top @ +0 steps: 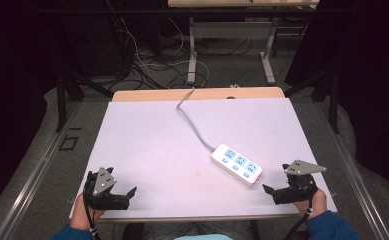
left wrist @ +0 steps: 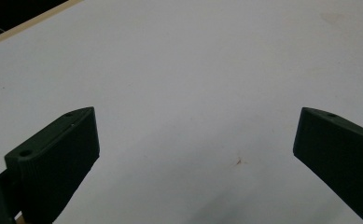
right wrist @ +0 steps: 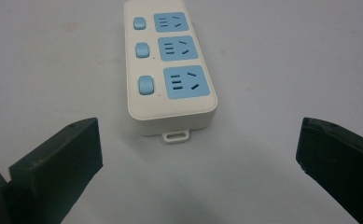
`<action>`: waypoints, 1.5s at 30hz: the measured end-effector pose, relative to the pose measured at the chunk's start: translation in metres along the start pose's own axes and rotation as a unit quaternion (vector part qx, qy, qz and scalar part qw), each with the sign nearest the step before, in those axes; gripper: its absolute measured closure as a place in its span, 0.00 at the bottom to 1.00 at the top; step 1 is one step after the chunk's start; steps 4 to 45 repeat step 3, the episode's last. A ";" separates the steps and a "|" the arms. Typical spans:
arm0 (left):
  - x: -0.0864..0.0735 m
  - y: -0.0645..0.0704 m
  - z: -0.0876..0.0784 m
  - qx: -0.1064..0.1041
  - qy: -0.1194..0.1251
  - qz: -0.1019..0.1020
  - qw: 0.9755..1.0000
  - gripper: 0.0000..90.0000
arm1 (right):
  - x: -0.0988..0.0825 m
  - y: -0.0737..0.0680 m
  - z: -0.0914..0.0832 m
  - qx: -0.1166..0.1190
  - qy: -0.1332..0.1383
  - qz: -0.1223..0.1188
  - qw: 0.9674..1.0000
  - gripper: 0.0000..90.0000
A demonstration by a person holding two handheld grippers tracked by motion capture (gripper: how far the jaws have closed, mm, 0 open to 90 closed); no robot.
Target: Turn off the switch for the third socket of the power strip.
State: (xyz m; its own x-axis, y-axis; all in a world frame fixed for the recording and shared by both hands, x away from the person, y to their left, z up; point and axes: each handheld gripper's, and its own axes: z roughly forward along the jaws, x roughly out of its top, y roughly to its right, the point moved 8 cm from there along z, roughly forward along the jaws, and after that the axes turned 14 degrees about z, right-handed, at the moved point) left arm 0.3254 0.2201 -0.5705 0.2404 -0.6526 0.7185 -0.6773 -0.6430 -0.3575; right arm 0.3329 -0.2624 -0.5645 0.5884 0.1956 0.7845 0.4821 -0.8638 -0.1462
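A white power strip (top: 236,165) with three blue sockets and three blue switches lies flat on the white table mat (top: 147,145), right of centre. Its grey cable (top: 194,125) runs off over the far edge. My right gripper (top: 276,179) rests near the front right corner, open and empty, a short way right of the strip. In the right gripper view the strip (right wrist: 170,70) lies just beyond the wide-apart jaws of the gripper (right wrist: 198,126), its hanging tab (right wrist: 176,136) nearest. My left gripper (top: 122,181) sits at the front left, open (left wrist: 197,114) over bare mat.
The mat covers a wooden table whose far edge (top: 197,94) shows at the back. Beyond it stand another table's legs (top: 192,60) and loose floor cables (top: 147,65). A small brown mark (left wrist: 238,162) dots the mat between the left jaws.
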 end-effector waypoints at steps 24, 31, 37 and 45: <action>0.000 0.000 0.000 -0.001 -0.002 0.000 1.000 0.00 | 0.000 0.000 0.000 0.004 0.001 -0.002 1.000 0.00; 0.000 0.000 0.000 -0.001 -0.002 0.000 1.000 0.00 | 0.000 0.000 0.000 0.004 0.001 -0.002 1.000 0.00; 0.000 0.000 0.000 -0.001 -0.002 0.000 1.000 0.00 | 0.000 0.000 0.000 0.004 0.001 -0.002 1.000 0.00; 0.000 0.000 0.000 -0.001 -0.002 0.000 1.000 0.00 | 0.000 0.000 0.000 0.004 0.001 -0.002 1.000 0.00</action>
